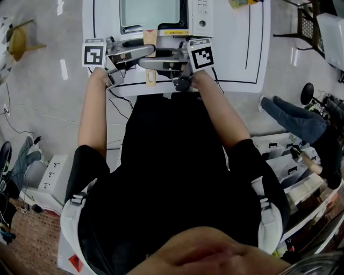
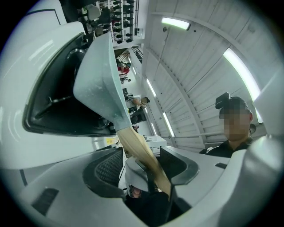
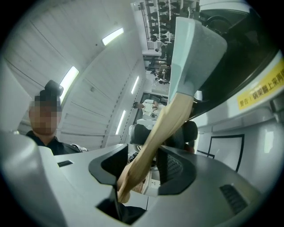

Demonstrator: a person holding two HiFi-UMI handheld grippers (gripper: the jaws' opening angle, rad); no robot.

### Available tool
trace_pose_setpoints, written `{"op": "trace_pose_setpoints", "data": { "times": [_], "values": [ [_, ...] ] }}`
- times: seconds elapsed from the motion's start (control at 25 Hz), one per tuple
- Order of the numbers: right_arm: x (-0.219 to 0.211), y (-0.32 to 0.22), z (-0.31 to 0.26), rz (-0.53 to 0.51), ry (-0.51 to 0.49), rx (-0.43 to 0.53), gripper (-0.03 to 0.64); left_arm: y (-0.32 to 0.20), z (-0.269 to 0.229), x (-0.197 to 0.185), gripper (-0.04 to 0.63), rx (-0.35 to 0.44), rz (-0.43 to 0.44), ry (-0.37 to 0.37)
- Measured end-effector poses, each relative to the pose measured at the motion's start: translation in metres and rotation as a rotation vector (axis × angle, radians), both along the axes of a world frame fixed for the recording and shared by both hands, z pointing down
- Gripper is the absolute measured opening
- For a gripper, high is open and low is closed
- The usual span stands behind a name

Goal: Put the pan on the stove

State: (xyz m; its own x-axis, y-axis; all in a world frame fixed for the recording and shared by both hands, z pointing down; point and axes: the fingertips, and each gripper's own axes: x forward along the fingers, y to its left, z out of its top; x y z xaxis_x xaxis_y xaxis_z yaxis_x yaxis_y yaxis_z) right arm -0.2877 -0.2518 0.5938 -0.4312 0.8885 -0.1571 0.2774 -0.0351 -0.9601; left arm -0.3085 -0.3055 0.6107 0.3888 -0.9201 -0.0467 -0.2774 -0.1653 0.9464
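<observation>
A pale blue-grey square pan with a wooden handle lies over the black stove at the far edge of the white table. My left gripper reaches in from the left, my right gripper from the right. In the left gripper view the handle runs between the jaws of the left gripper, with a gap beside the ribbed pad. In the right gripper view the handle passes between the jaws of the right gripper, also with a gap. Both stand open around it.
The stove's control panel with a knob is right of the pan, a yellow label on its front. The white table extends right. A person in jeans sits on the floor at right; white boxes and cables lie around.
</observation>
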Motion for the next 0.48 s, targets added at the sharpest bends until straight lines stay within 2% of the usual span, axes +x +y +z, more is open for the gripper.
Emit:
{"op": "trace_pose_setpoints", "data": {
  "times": [0.2,0.32,0.4,0.48],
  "values": [
    [0.005,-0.023,0.010,0.030,0.043,0.013,0.215,0.026,0.019,-0.020,0.265,-0.032,-0.032,-0.004],
    [0.016,-0.059,0.022,0.109,0.031,0.107,0.215,0.045,0.018,-0.030,0.264,-0.038,-0.068,-0.029],
    [0.025,-0.087,0.019,0.204,-0.017,0.189,0.193,0.059,0.007,-0.032,0.262,-0.023,-0.088,-0.081],
    [0.034,-0.116,0.002,0.325,-0.101,0.280,0.116,0.068,-0.011,-0.036,0.220,-0.009,-0.130,-0.176]
  ]
}}
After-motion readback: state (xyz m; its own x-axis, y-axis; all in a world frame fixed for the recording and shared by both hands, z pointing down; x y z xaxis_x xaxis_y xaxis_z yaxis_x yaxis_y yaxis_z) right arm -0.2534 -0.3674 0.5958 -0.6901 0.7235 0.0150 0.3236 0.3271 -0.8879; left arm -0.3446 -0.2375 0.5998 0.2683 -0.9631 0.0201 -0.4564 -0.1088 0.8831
